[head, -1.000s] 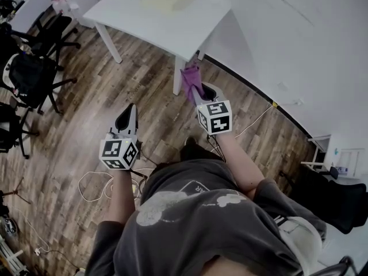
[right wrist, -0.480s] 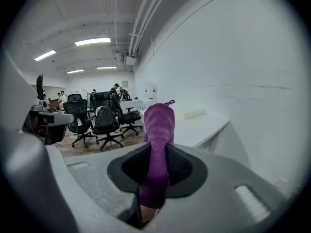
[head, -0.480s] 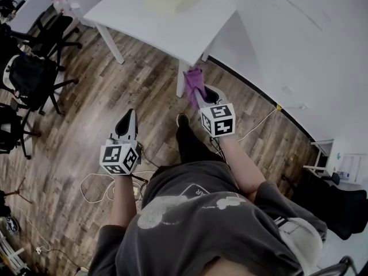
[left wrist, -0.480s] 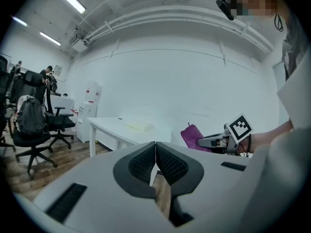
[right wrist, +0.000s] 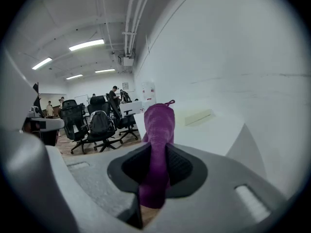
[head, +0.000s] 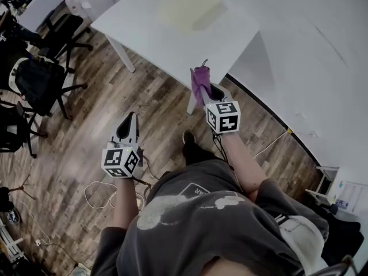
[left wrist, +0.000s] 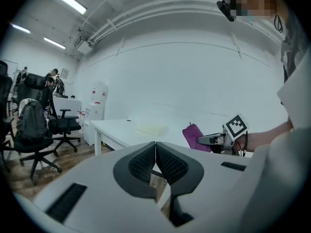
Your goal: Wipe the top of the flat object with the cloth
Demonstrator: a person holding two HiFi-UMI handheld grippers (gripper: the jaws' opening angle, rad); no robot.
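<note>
A pale yellow flat object lies on the white table ahead; it shows too in the left gripper view and the right gripper view. My right gripper is shut on a purple cloth that sticks up past its jaws, held near the table's near corner and short of the flat object. My left gripper hangs shut and empty over the wood floor, lower left of the table. From the left gripper view the cloth and right gripper appear at the right.
Black office chairs with a backpack stand left of the table. Cables lie on the wood floor by my feet. A white wall runs along the right. More desks, chairs and people are far back in the room.
The table and flat object have come nearer in the head view. My right gripper with the cloth has moved up toward the table's corner. The left gripper has barely shifted.
</note>
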